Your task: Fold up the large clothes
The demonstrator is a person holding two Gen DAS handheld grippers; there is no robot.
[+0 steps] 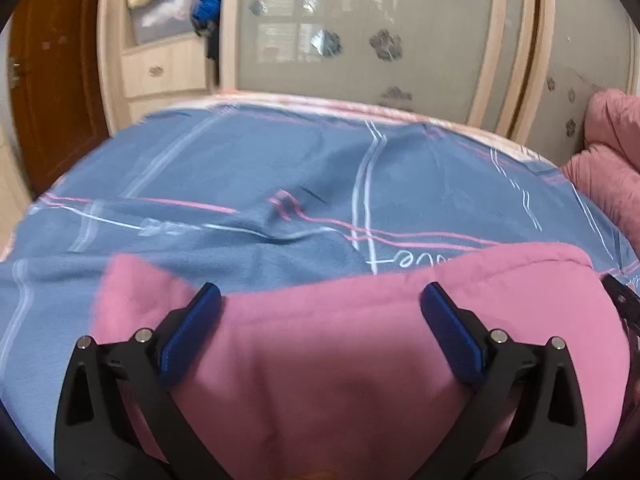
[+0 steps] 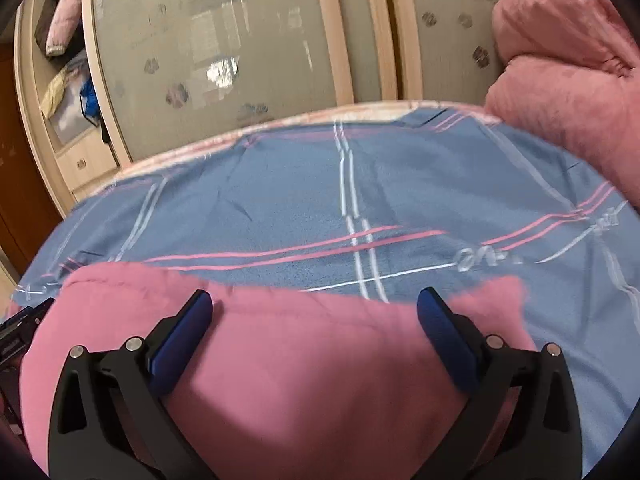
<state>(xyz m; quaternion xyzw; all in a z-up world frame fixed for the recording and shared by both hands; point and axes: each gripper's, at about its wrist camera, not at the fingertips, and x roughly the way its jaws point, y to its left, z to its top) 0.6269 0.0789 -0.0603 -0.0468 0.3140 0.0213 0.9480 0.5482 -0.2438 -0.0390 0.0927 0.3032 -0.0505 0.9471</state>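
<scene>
We see both tongs spread wide, gripping nothing: left tongs (image 1: 320,304) and right tongs (image 2: 316,308) hover over the pink garment (image 1: 340,360), which lies on the near edge of the blue bedsheet (image 1: 240,168).

Pink garment (image 1: 340,360): a large piece of soft, fleece-like cloth in plain rose pink, lying on the bed at the near edge of your view. In the left wrist view its far edge runs as a rounded, stitched fold from the upper right down toward a flat corner at the left. In the right wrist view the same garment (image 2: 304,368) shows a thick rolled edge at the left and a thinner, blurred corner at the right. Its surface is smooth, with shallow creases only. You cannot tell what kind of garment it is.
</scene>
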